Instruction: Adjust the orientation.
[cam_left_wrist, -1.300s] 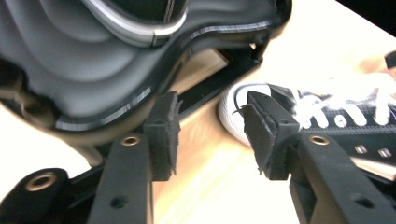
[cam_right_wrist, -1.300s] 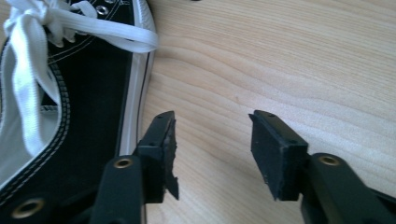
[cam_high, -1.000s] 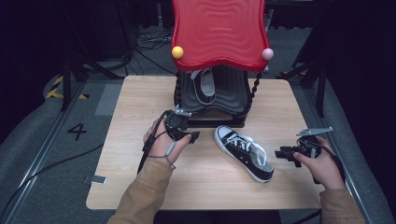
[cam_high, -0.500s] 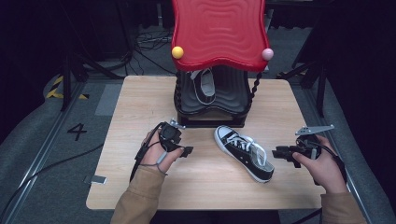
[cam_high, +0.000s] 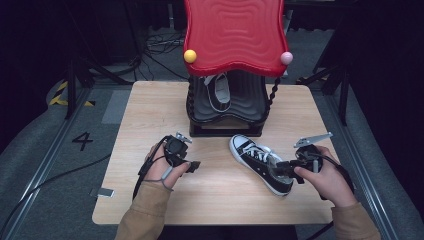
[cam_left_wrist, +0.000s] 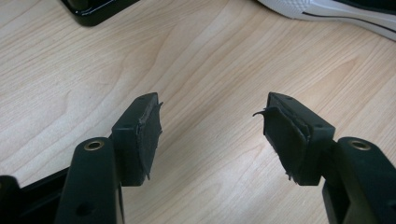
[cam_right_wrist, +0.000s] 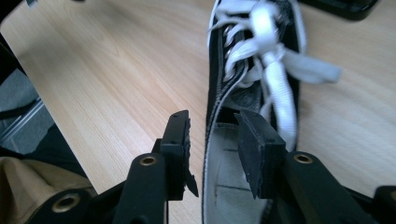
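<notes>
Evidently a black sneaker (cam_high: 261, 163) lying near the right edge of the surface (cam_high: 150, 110) is being taken by the right gripper (cam_right_wrist: 212, 140), whose fingers straddle the heel-side wall of the collar, one outside and one inside the opening; they have just been opening slightly, and a firm pinch cannot be told. Its mate (cam_high: 218, 91) is seen on the lower shelf of the red-topped rack (cam_high: 235, 35) at the far edge. The left gripper (cam_left_wrist: 212, 126) is held empty, fingers spread, over bare wood
</notes>
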